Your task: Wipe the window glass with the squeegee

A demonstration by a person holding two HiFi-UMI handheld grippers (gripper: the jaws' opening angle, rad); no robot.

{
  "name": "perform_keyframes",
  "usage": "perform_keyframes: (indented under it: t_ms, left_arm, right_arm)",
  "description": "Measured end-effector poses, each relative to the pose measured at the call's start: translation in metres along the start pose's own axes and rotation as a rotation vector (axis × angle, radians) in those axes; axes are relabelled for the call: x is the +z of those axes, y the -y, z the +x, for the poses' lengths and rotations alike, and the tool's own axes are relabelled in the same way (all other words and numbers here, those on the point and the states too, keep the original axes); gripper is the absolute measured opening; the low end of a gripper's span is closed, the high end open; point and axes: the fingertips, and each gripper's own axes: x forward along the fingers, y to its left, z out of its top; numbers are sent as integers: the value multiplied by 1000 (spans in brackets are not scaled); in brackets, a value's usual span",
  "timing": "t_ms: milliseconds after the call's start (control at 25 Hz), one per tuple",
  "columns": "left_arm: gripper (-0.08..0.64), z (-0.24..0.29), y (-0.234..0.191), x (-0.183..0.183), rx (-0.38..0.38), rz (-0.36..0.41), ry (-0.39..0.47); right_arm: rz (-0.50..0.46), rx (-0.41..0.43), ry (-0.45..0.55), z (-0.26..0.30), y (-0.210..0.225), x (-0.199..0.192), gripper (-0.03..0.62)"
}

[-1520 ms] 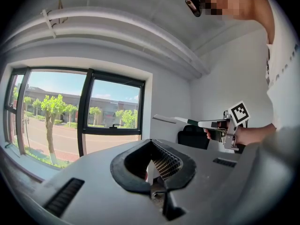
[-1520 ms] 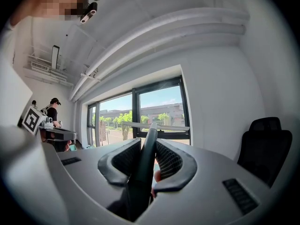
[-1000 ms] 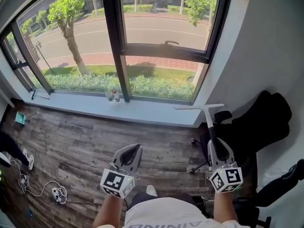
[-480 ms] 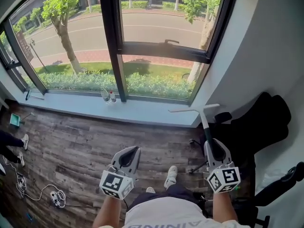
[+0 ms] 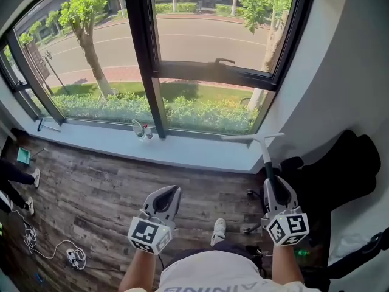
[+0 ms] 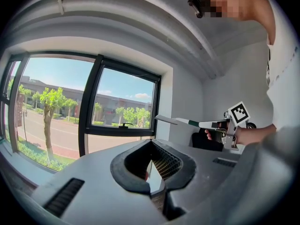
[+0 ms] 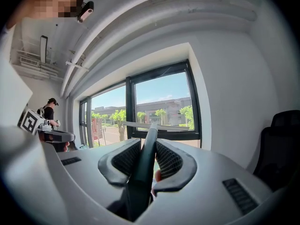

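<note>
Left gripper (image 5: 165,201): jaws closed together, nothing between them; square-marker cube faces up. Two small bottles (image 5: 143,129) stand on the sill, labels unreadable. Right gripper (image 5: 275,188): jaws clamped on the squeegee (image 5: 265,152) handle, blade level, off the window glass (image 5: 209,111).

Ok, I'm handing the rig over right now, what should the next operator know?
Left hand-held gripper: shut, empty, held low.
Right hand-held gripper: shut on the squeegee by its handle, blade forward near the window's right corner.
The blade is over the sill, off the window glass.
Done: squeegee is in hand. No wiped strip can be made out on the glass.
Left: bring the blade onto the glass and wipe, probably starting high and pulling down.
</note>
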Motion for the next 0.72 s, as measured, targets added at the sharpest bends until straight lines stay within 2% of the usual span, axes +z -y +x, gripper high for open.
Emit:
perform_keyframes:
  t_ms: [240, 400, 720]
  left_arm:
    - [15, 62, -5, 22, 28, 27, 3]
    - [14, 104, -11, 32, 61, 18, 4]
    - [15, 186, 4, 43, 89, 37, 4]
  right_arm:
    - [12, 20, 14, 56, 50, 14, 100]
    - [2, 46, 21, 88, 81, 20, 100]
    - [-20, 99, 13, 139, 142, 14, 100]
